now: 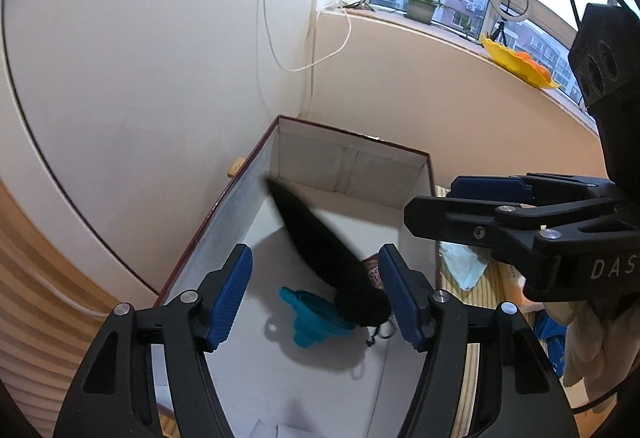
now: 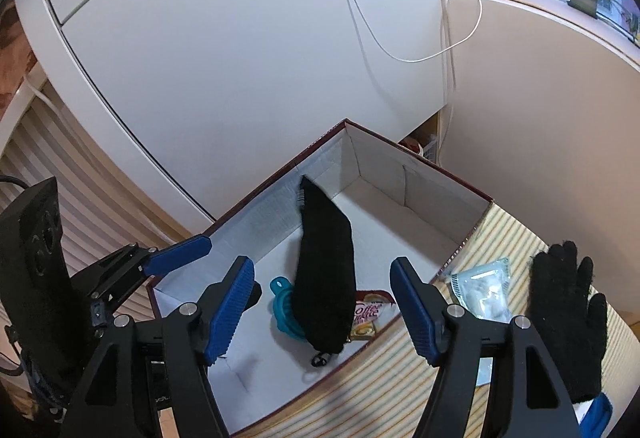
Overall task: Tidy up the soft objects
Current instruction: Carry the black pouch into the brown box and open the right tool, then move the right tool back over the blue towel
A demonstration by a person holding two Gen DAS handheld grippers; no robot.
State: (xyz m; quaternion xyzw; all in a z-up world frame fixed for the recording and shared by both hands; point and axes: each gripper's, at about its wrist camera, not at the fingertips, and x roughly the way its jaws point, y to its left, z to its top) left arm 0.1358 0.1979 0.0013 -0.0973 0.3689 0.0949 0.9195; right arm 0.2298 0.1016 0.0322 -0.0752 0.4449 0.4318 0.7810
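Note:
A long black knitted piece (image 1: 324, 250) (image 2: 326, 270) lies slanted inside the open white box (image 1: 352, 158) (image 2: 376, 166), its upper end against the left wall, its lower end over a teal funnel (image 1: 308, 318) (image 2: 282, 308). It looks blurred in the left wrist view. My left gripper (image 1: 316, 290) hangs open above the box, pads clear of the piece. My right gripper (image 2: 324, 310) is also open above the box's near edge, holding nothing. A black glove (image 2: 568, 318) lies on the striped cloth to the right of the box.
A coffee sachet (image 2: 366, 314) lies in the box beside the funnel. A clear plastic packet (image 2: 480, 290) (image 1: 464, 266) rests on the striped cloth (image 2: 500, 234) between box and glove. White cabinet doors stand behind the box. Cables hang down the wall.

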